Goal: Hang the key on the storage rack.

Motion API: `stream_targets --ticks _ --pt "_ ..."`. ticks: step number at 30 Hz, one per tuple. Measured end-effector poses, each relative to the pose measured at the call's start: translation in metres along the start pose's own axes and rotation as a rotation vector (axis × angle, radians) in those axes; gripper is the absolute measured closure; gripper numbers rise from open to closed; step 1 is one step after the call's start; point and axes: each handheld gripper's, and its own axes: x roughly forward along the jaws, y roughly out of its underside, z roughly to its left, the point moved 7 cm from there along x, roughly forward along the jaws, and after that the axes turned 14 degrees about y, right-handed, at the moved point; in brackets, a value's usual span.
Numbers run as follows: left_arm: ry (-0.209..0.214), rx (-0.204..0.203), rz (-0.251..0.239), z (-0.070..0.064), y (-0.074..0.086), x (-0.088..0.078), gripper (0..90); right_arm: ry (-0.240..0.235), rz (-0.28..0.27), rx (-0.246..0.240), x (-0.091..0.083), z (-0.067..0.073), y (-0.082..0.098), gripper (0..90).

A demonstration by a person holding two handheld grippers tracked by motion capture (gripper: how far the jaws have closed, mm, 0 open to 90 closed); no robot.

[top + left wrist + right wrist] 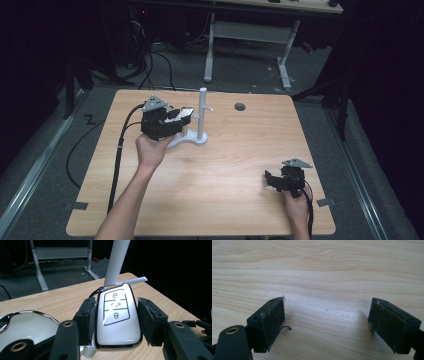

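A white car key fob (117, 320) with three button icons and a chrome rim sits upright between the pads of my left gripper (117, 306), which is shut on it. A metal ring (95, 291) hangs at the fob's top end. Just behind it rises the white stand's post (117, 262) with a short side peg (135, 280). From above, the left gripper (183, 118) holds the fob (186, 114) just left of the stand (202, 117). My right gripper (270, 180) hovers low near the table's front right, open (327, 315) over bare wood.
The stand's base (192, 138) lies under the left gripper. The wooden table (225, 165) has a round hole (240, 106) at its far middle. A black cable (120, 145) runs along the left side. A white desk frame (250, 37) stands on the floor beyond.
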Motion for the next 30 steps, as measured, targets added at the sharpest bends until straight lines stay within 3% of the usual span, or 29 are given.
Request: stream_targets --ticks 13,21,30 --pt "0.010 -0.008 -0.015 0.001 -0.003 0.010 50.5 -0.001 0.000 0.000 0.000 0.000 0.000 14.0" --pt "0.011 -0.004 0.001 0.003 0.000 0.015 50.5 0.000 0.000 -0.001 0.000 0.000 0.000 14.0" --pt "0.009 -0.003 -0.023 0.007 -0.002 0.016 50.5 -0.001 0.000 0.000 0.000 0.000 0.000 14.0"
